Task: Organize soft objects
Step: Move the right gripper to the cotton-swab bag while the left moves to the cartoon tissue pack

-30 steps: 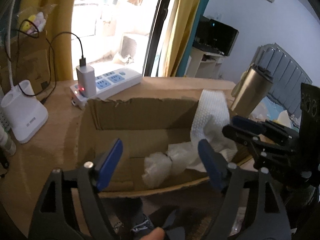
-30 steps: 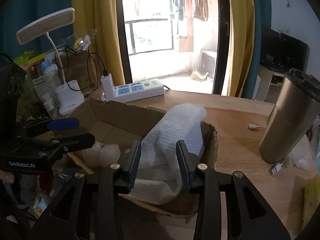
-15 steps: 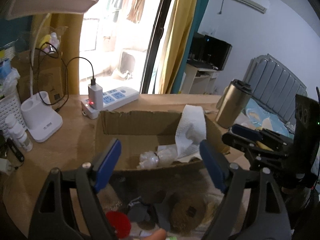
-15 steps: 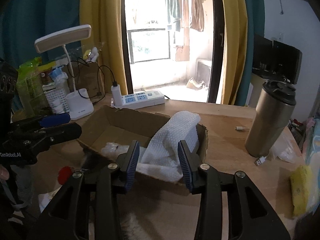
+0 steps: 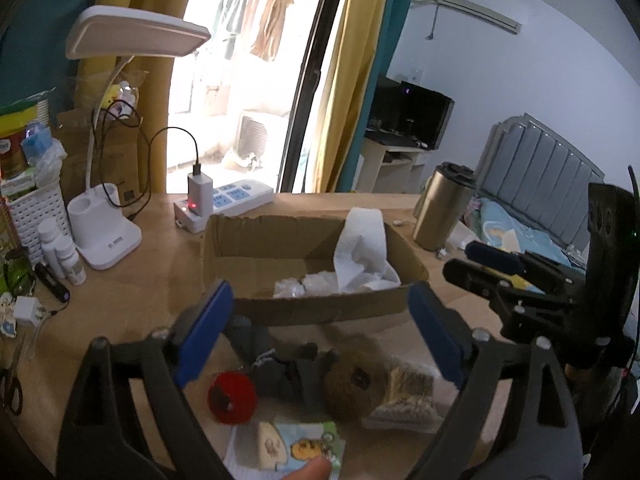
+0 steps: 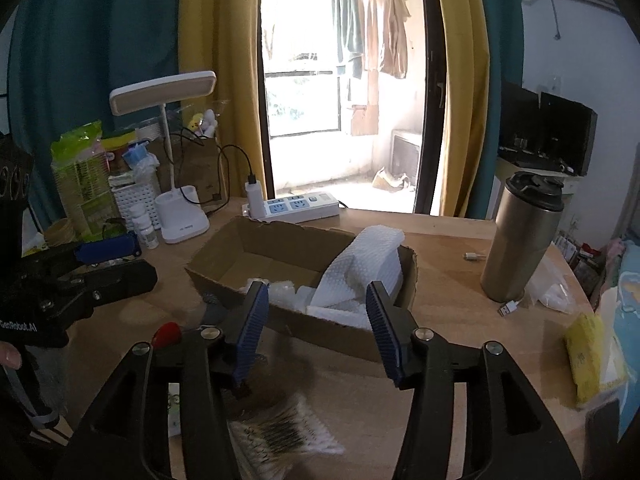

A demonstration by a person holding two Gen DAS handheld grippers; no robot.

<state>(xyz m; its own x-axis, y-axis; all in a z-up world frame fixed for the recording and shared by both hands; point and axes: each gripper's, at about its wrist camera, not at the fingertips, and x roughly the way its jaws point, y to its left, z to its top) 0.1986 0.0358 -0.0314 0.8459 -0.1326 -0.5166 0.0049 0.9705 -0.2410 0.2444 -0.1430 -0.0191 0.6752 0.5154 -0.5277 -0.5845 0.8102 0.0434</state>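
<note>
An open cardboard box [image 5: 320, 309] [image 6: 320, 330] sits on the wooden desk. Inside lie a white bubble-wrap sheet [image 5: 360, 252] [image 6: 360, 268] draped over its right end and clear crumpled plastic [image 5: 298, 286]. In front of the box lie a grey soft toy [image 5: 268, 360], a brown plush [image 5: 356, 384], a red soft ball [image 5: 232, 398], a fuzzy striped item [image 5: 408, 396] [image 6: 280, 430] and a cartoon packet [image 5: 296, 450]. My left gripper [image 5: 320, 336] is open above these items. My right gripper [image 6: 316, 328] is open in front of the box, holding nothing.
A steel tumbler [image 6: 520, 240] stands at the right. A power strip [image 6: 296, 208], a white desk lamp [image 6: 180, 220] and a basket with bottles [image 6: 136, 208] line the back left. A yellow sponge [image 6: 584, 356] lies at the right edge.
Both grippers have pulled back and up from the box. The right jaws have opened wider and are off the bubble wrap, which stays in the box. The soft items in front came into view.
</note>
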